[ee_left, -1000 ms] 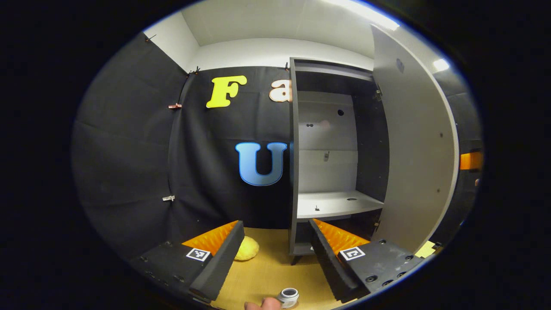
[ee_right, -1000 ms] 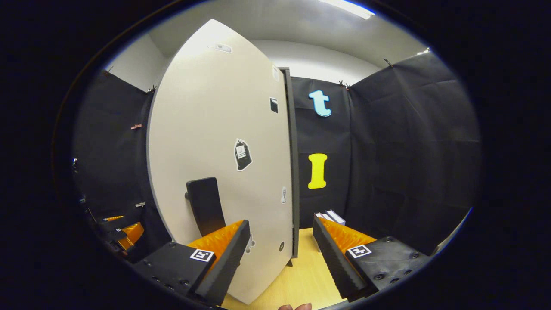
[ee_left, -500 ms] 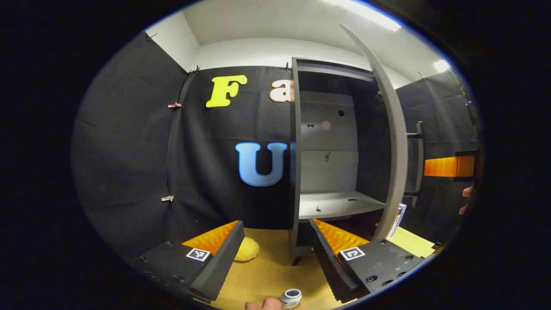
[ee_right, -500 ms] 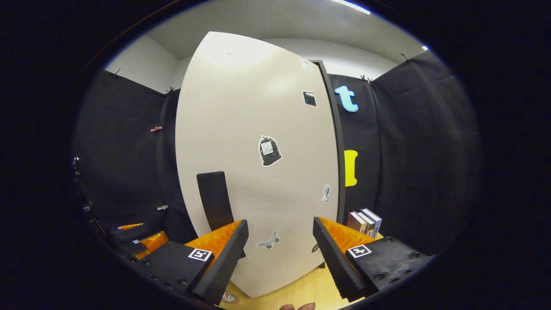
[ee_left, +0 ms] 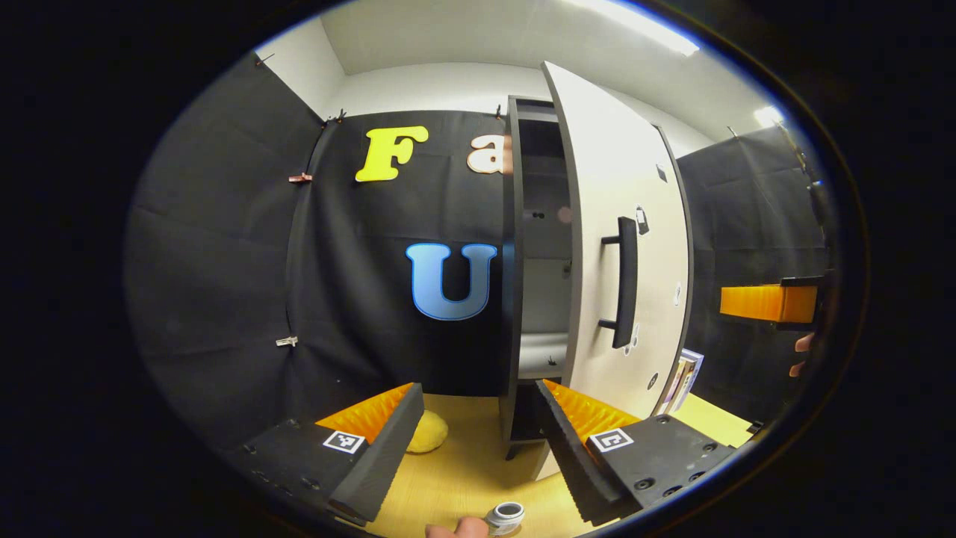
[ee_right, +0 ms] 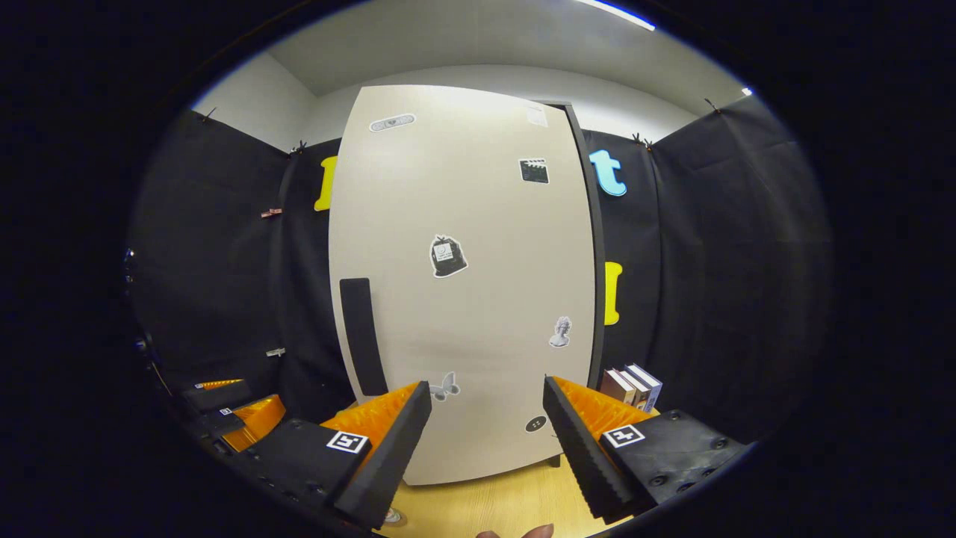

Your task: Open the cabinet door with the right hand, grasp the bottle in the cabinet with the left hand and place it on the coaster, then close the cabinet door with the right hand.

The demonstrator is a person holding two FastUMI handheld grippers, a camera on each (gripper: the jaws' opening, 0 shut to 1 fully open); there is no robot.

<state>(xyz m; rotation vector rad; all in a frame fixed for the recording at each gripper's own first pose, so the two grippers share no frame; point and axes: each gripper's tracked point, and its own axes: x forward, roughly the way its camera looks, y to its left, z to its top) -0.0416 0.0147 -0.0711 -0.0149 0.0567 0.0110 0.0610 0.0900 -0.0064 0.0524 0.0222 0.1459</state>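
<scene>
The tall cabinet (ee_left: pixel 512 261) has its pale, stickered door (ee_left: pixel 620 224) swung almost to, leaving a narrow gap onto a grey shelf (ee_left: pixel 541 357). Its dark bar handle (ee_left: pixel 626 282) faces out. The bottle's white-grey round top (ee_left: pixel 505 515) shows at the bottom edge, just below my left gripper (ee_left: pixel 478 441), which is open and empty. My right gripper (ee_right: pixel 485 441) is open too, facing the door (ee_right: pixel 463 284) and its handle (ee_right: pixel 362 336), with nothing between its fingers. In the left gripper view the right gripper (ee_left: pixel 769 302) hangs off to the right of the door, apart from it.
A yellow lump (ee_left: pixel 428 432) lies on the wooden table (ee_left: pixel 463 478) left of the cabinet. Several books (ee_right: pixel 633 382) stand right of the cabinet. A fingertip (ee_left: pixel 455 529) shows beside the bottle top. The left gripper (ee_right: pixel 231 418) sits low at the left in the right gripper view.
The door has swung from wide open to nearly shut, covering most of the cabinet's inside. The right gripper followed it round. The left gripper and the bottle stayed put.
</scene>
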